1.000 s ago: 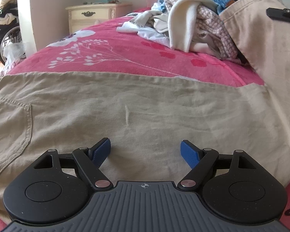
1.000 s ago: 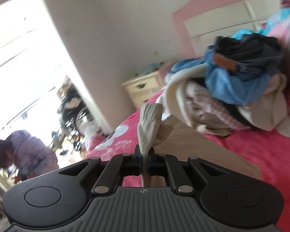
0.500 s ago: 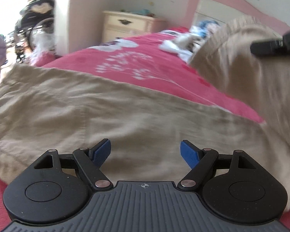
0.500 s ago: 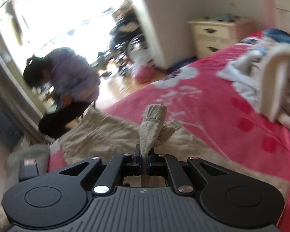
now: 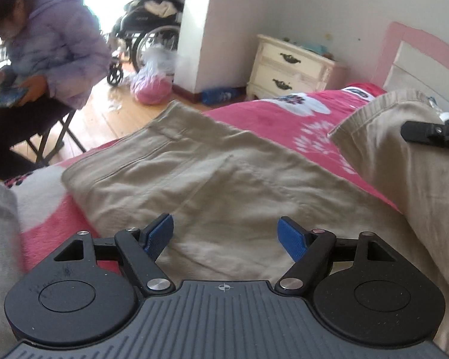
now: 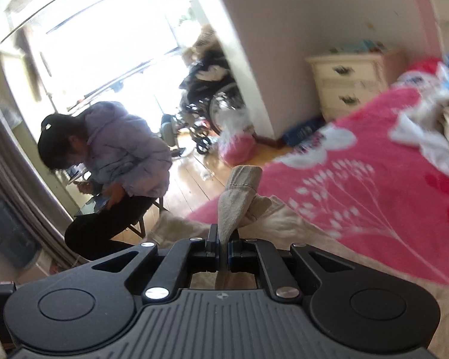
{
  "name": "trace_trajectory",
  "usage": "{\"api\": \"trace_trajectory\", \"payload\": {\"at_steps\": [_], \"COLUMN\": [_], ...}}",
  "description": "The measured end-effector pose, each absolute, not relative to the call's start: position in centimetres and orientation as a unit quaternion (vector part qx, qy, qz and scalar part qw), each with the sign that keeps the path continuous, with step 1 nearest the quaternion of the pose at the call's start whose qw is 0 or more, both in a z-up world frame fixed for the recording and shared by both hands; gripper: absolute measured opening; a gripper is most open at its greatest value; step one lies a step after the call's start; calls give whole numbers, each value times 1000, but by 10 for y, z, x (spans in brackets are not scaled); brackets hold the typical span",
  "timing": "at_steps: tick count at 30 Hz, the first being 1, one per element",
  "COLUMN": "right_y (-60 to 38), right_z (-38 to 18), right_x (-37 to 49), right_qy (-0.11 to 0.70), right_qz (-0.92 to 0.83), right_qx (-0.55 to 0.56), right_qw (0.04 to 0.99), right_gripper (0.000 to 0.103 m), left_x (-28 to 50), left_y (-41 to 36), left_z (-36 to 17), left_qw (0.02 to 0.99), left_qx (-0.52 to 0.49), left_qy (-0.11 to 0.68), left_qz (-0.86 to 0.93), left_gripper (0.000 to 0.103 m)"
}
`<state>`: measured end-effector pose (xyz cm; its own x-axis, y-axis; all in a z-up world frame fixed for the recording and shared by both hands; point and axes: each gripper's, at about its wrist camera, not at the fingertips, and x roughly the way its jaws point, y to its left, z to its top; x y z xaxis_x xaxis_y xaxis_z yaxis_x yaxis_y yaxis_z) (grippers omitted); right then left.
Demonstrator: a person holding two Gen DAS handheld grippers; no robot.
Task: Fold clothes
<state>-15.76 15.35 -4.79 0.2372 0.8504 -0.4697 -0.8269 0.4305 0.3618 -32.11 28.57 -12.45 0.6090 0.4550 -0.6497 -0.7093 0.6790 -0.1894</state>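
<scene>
Left wrist: left gripper (image 5: 225,234) is unclenched with nothing between its pads, low over the khaki trousers (image 5: 212,179) spread on the pink bedspread (image 5: 272,116); pin the crease there.
Right wrist: right gripper (image 6: 223,252) is clenched on the trouser hem (image 6: 239,197); carry it over to the far waistband, edges aligned, no slack.

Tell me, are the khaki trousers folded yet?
Partly: trousers lie spread on the bed, one leg end lifted by the right tongs.
</scene>
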Motion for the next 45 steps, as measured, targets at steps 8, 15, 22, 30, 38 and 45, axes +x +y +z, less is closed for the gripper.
{"api": "trace_trajectory", "payload": {"at_steps": [8, 15, 22, 30, 38, 45], "right_y": [211, 251, 303, 313, 291, 235], "right_z": [-56, -71, -91, -121, -117, -92], "right_x": [-185, -213, -266, -282, -285, -253], "right_qy": [257, 239, 206, 267, 298, 361], "right_qz": [573, 600, 638, 665, 719, 744], "right_qx": [-28, -44, -108, -165, -163, -204], "right_qw": [778, 762, 734, 678, 606, 523], "right_gripper": [6, 6, 6, 33, 55, 55], "left_x": [-335, -377, -412, -421, -419, -411], "left_y": [296, 315, 341, 353, 361, 365], "left_z": [-124, -97, -78, -85, -98, -106], "left_qw": [873, 866, 848, 838, 829, 829], "left_qx": [-241, -252, -272, -315, -366, -359], "left_qy": [280, 245, 212, 201, 202, 216], "left_qz": [319, 356, 402, 398, 371, 371], "left_gripper": [71, 71, 71, 72, 72, 72]}}
